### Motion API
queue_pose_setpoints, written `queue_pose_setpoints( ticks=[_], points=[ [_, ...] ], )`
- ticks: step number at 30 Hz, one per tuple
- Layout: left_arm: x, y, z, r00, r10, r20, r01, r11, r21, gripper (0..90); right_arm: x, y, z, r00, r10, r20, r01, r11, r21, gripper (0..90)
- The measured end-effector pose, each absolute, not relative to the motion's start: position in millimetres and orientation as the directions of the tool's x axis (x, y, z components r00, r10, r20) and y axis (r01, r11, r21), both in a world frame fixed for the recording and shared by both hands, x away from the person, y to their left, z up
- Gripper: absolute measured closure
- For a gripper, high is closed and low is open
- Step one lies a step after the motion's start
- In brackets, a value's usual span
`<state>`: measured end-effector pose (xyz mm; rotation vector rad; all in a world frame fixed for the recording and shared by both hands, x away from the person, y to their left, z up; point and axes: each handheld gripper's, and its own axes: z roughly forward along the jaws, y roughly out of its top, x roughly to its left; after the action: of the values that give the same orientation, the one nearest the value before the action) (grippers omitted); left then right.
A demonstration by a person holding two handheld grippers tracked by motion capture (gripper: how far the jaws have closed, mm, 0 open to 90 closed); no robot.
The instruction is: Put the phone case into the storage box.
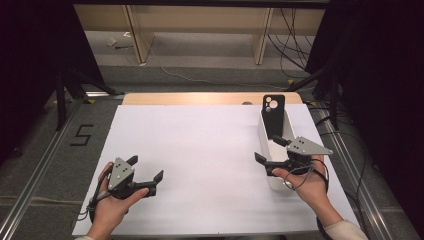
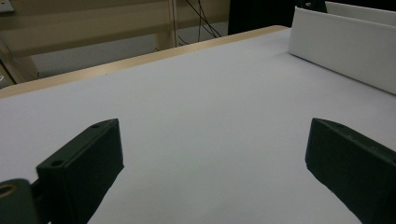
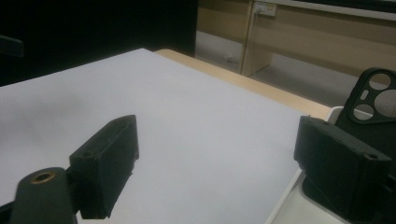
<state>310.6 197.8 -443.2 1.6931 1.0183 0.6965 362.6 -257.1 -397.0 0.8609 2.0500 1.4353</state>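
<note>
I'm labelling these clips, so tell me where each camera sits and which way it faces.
High view: above the person's side, looking forward and down on the table; both hands, left gripper and right gripper show.
Left gripper view: rides that gripper, looking between its open jaws across the table toward the white box.
Right gripper view: between its open jaws, toward the black phone case.
All three share the box.

Left gripper [image 1: 148, 171] low, jaws spread wide, empty. Right gripper [image 1: 270, 149] same (jaws apart, nothing between), both hands gripping from behind.
</note>
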Motion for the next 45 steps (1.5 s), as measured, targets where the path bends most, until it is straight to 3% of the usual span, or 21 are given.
queue_pose_setpoints(
  ticks=[45],
  points=[
    [310,197,-443,0.483,0.876,-0.016,0.3,-0.148,0.943,3.8,334,-274,-407,-0.701,0.712,-0.028,0.182,0.216,0.959,15.3]
  ],
)
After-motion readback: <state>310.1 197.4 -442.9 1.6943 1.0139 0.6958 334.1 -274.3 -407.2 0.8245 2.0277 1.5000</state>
